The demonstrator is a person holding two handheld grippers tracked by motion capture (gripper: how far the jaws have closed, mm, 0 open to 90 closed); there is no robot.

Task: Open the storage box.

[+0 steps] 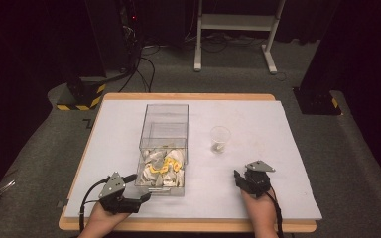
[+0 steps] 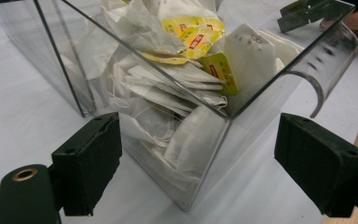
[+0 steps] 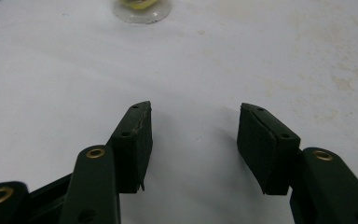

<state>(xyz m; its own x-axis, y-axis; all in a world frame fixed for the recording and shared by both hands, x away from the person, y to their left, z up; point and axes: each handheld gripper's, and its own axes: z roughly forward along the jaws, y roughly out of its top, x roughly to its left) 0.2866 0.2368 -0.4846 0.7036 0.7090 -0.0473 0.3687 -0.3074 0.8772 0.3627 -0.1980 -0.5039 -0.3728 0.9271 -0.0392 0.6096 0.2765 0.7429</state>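
A clear plastic box [image 1: 154,124] stands left of centre on the white mat, its near end piled with white tea bags [image 1: 162,166], several with yellow tags. My left gripper [image 1: 138,188] sits at the box's near left corner. In the left gripper view its jaws stand wide on either side of that corner [image 2: 270,126], pads off the walls, with the tea bags [image 2: 168,93] behind the plastic. A clear cup [image 1: 220,139] with something small inside stands to the right. My right gripper [image 1: 239,177] rests below the cup, open and empty [image 3: 193,144]; the cup's base [image 3: 142,7] lies ahead.
The white mat [image 1: 258,198] covers a wooden table [image 1: 188,226] whose edge shows along the front. Behind the table stand a white desk frame [image 1: 235,22] and a yellow-black striped stand base [image 1: 79,101]. The other gripper [image 2: 307,11] shows beyond the box.
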